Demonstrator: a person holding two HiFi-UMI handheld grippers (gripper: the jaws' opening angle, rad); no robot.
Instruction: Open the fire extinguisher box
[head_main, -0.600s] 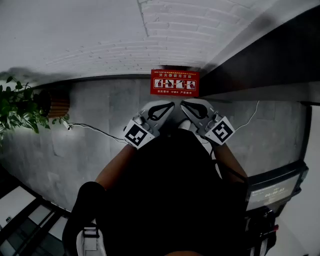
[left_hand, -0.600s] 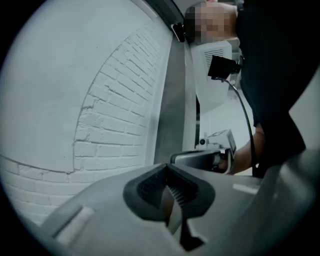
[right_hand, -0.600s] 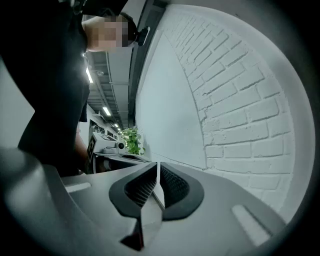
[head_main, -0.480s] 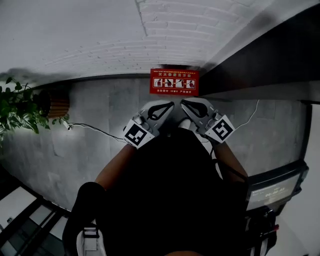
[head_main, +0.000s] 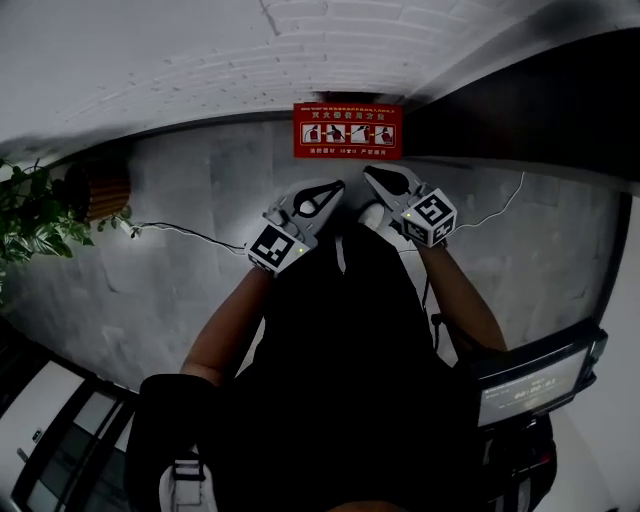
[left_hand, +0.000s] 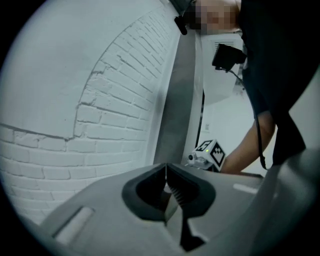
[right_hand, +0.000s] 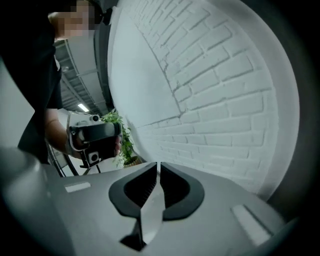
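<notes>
Fire extinguisher box (head_main: 347, 129) lies ahead; left gripper (left_hand: 166, 172) and right gripper (right_hand: 158, 170), fingers closed and empty, should part before meeting its lid.

Red fire extinguisher box (head_main: 347, 129) sits closed against the white brick wall (head_main: 200, 60)

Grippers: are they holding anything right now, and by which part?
Nothing is held. The left gripper and the right gripper are both shut and empty.
</notes>
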